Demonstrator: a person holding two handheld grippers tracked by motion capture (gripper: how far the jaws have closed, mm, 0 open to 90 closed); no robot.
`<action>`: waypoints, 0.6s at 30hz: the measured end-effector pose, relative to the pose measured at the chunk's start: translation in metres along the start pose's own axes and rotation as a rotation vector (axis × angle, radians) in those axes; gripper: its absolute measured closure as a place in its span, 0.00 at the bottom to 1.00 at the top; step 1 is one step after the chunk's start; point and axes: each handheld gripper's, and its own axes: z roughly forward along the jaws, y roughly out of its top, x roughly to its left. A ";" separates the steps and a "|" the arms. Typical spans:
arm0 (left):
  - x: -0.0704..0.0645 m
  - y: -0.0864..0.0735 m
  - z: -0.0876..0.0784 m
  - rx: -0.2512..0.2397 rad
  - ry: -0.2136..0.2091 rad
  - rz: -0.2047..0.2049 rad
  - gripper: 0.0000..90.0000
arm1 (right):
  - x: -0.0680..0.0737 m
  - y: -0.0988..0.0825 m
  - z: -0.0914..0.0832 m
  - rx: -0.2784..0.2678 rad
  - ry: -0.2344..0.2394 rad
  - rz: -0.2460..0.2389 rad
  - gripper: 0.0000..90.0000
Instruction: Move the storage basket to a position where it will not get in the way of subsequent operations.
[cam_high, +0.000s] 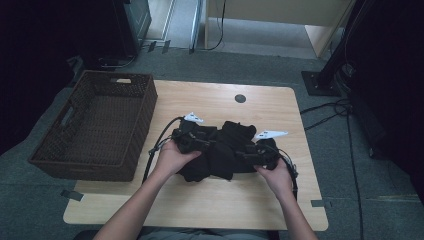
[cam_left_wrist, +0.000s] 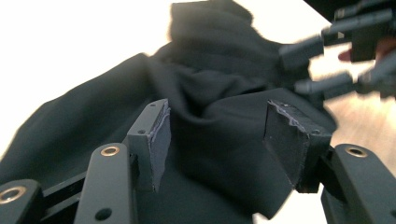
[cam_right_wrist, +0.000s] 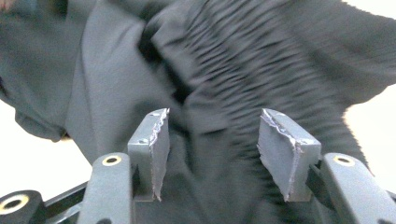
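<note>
1. The black garment (cam_high: 220, 152) lay crumpled mid-bench (cam_high: 200, 200), not yet folded.
2. Left gripper (cam_high: 197, 142) and right gripper (cam_high: 250, 156) stood half open over the cloth, gripping nothing.
3. The wicker basket (cam_high: 95, 165) stood unfilled.

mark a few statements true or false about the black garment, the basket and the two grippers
1. The black garment lies bunched on the wooden table. True.
2. The wicker basket sits at the table's right edge. False: it sits at the left edge.
3. The garment is already inside the basket. False: it is on the table, apart from the basket.
4. In the left gripper view, the left gripper has its jaws apart with black cloth between them. True.
5. The right gripper is far from the garment. False: its jaws stand over the cloth.
</note>
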 end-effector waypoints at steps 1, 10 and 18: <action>-0.011 0.001 0.000 -0.005 -0.010 0.018 0.45 | -0.009 -0.001 -0.011 -0.030 -0.011 0.023 0.55; -0.045 -0.004 0.018 0.025 -0.100 0.045 0.41 | -0.040 -0.012 -0.029 -0.032 -0.078 0.101 0.53; -0.069 -0.015 0.074 0.117 -0.035 0.159 0.34 | -0.059 -0.021 -0.034 -0.040 -0.102 0.161 0.50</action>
